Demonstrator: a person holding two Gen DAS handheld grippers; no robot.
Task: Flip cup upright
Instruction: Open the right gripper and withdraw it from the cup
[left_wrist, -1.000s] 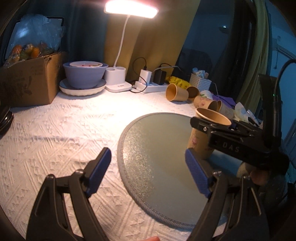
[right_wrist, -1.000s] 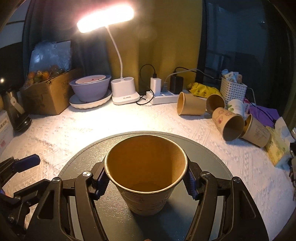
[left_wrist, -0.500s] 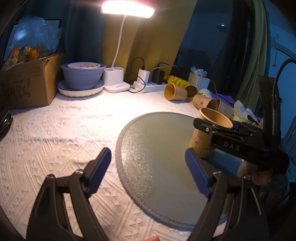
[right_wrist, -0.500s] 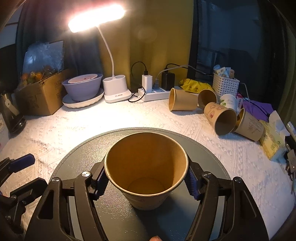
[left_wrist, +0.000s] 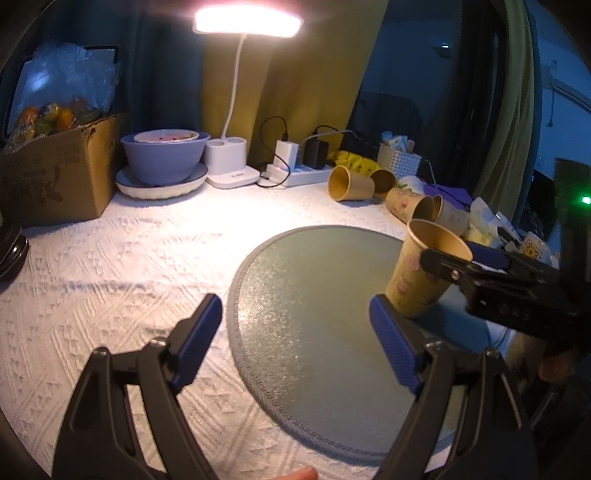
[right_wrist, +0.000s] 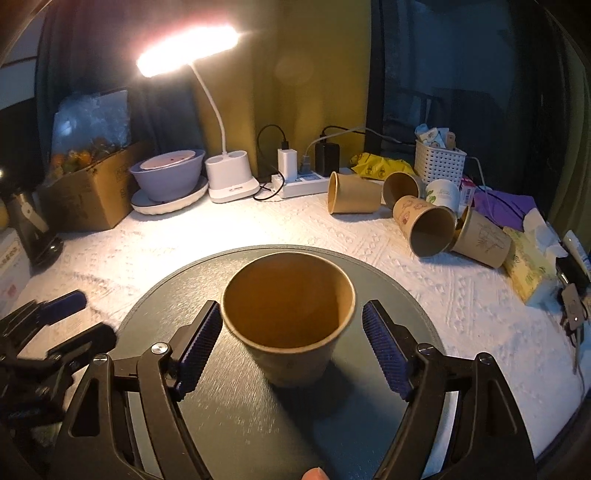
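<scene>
The right gripper (right_wrist: 291, 332) has spread clear of the upright tan paper cup (right_wrist: 291, 325) at lower centre, indicating the flip is complete; the left gripper (left_wrist: 295, 332) hangs apart, empty.

A home room: desk lamp (right_wrist: 225, 155), power strip (right_wrist: 303, 184), fruit box (left_wrist: 55, 166).

I spot dark printing on the side of the brown cardboard box (left_wrist: 55, 173) and on the white carton (right_wrist: 11, 266) at far left, neither legible to me.
</scene>
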